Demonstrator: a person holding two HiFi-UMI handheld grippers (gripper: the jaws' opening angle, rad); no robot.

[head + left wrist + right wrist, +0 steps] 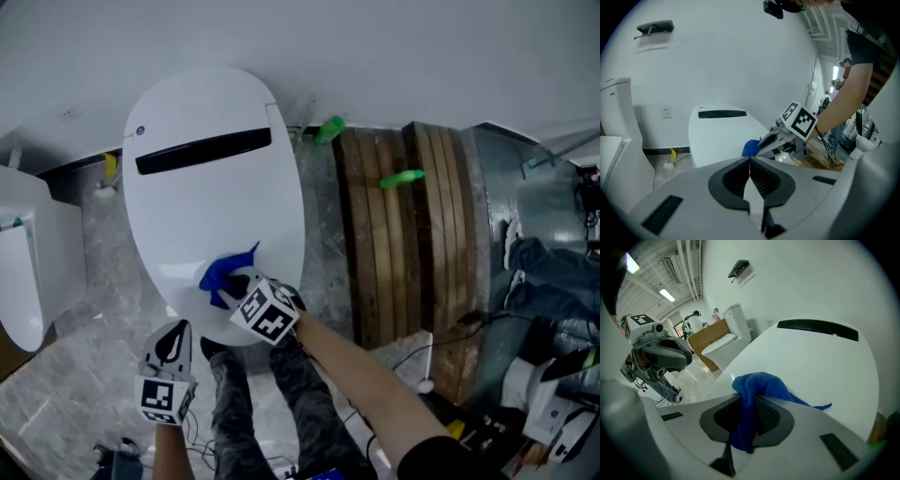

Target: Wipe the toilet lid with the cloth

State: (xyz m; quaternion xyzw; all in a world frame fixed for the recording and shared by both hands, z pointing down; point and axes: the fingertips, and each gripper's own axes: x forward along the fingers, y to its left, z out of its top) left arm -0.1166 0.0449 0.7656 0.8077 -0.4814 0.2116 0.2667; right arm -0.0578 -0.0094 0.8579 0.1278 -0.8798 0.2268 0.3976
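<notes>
Right fingers [768,414] pinching cloth [759,383], left fingers [765,182] closed

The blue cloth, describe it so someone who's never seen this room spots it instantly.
Start at the big white toilet lid by the wall. At its near edge the right tongs pinch a crumpled cloth. It is the only bright blue thing on the white lid.

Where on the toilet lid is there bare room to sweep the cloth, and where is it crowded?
The lid is bare from the black strip down to the cloth, and along both sides. Crowded only at the front rim: the right gripper, shut on the cloth, with the shut, empty left gripper beside it.
</notes>
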